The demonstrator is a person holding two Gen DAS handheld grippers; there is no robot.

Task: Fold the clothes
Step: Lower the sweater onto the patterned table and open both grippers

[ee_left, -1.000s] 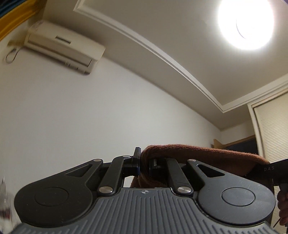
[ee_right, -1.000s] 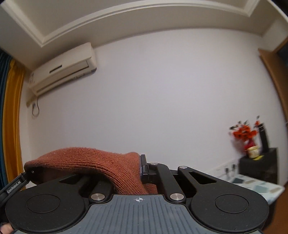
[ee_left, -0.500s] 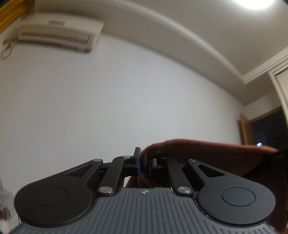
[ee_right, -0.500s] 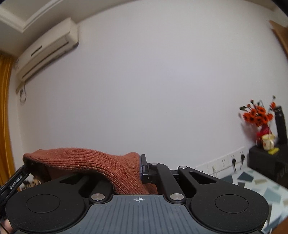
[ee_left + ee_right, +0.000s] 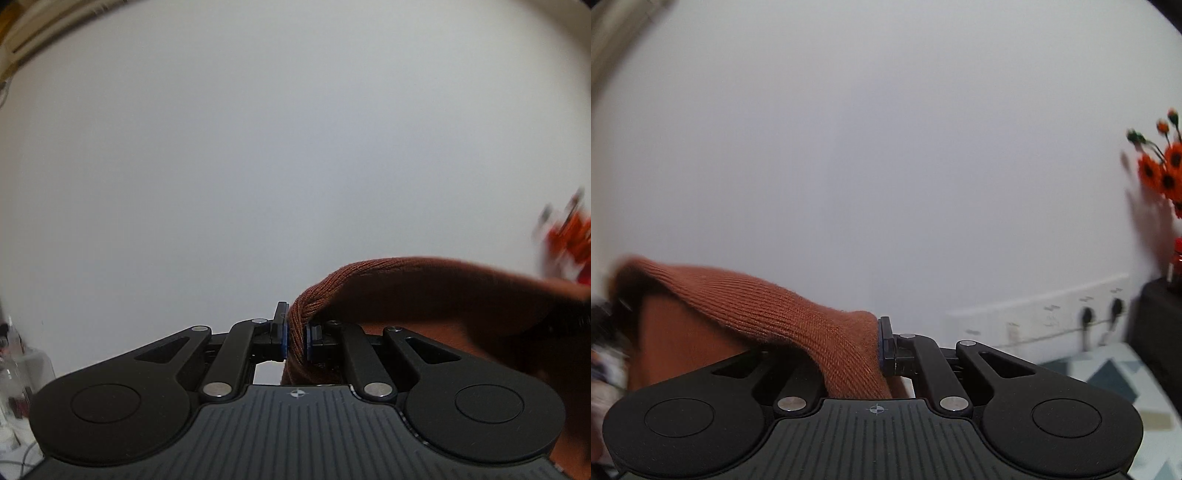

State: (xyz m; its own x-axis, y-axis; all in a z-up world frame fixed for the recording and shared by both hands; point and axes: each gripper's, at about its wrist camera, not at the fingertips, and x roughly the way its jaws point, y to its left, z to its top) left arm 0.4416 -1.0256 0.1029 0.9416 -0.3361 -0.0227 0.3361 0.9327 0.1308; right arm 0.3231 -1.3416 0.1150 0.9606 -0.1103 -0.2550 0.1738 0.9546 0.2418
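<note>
Left wrist view shows our left gripper (image 5: 295, 338) with its fingers (image 5: 281, 334) pinched on a fold of the rust-brown knit garment (image 5: 424, 288). The cloth is held up in the air in front of a plain white wall (image 5: 277, 147). From the pinch the knit runs away to the right as a long band, its top edge roughly level, and it hangs down behind the gripper body. At the far right edge a blurred patch of orange flowers (image 5: 569, 240) shows, and at the lower left some blurred clutter we cannot make out.

From the right wrist view, our right gripper (image 5: 877, 347) is clamped on the garment (image 5: 757, 306) as well; one finger (image 5: 884, 343) shows just right of the cloth, while the other is covered by the knit that drapes over it. Here the band runs off to the left, rising a little toward its far end, with more fabric hanging below it. So the garment's long axis lies side to side between our two grippers, with its ribbing running along that line.

Orange flowers (image 5: 1167, 170) stand at the right edge; what holds them is too blurred and cropped to tell. A strip of wall sockets (image 5: 1052, 306) with two dark plugs (image 5: 1087, 314) runs low on the wall, and a patterned surface (image 5: 1108, 373) lies below it.
</note>
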